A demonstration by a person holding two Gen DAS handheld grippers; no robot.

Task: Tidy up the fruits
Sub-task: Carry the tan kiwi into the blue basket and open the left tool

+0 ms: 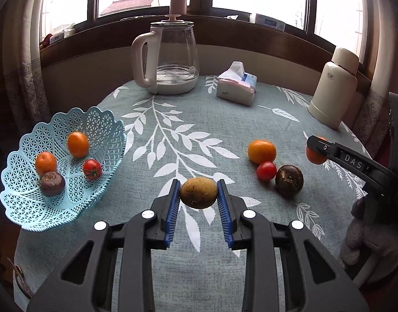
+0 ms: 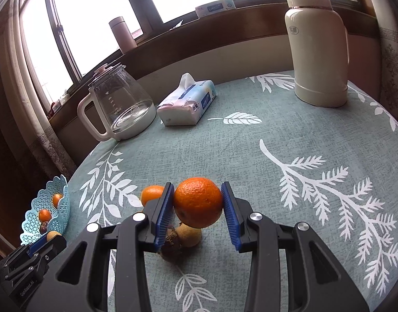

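Fruit sat in both tools at this moment. The left gripper (image 1: 198, 193) was clamped on a yellow-brown fruit (image 1: 198, 193), its blue pads (image 1: 173, 202) pressing the two ends, with the fruit lifted above the tablecloth (image 1: 173, 119). The right gripper (image 2: 197, 202) pinched an orange (image 2: 197, 202) at its widest girth, also clear of the cloth. From the left wrist view, the blue lattice basket (image 1: 100, 119) lay at about nine o'clock of the held fruit, carrying two small oranges, a tomato and a dark bulb. A loose orange (image 1: 261, 151), a tomato (image 1: 266, 170) and a brown bulb (image 1: 289, 180) clustered at roughly two o'clock.

Both held fruits looked light and firm, with rounded skins that could roll out of flat pads, so a grip across the middle seemed safest. The orange's pebbled rind probably gave decent friction; the smoother yellow-brown skin seemed likelier to slip. The loose tomato looked soft, and would want a gentle squeeze.
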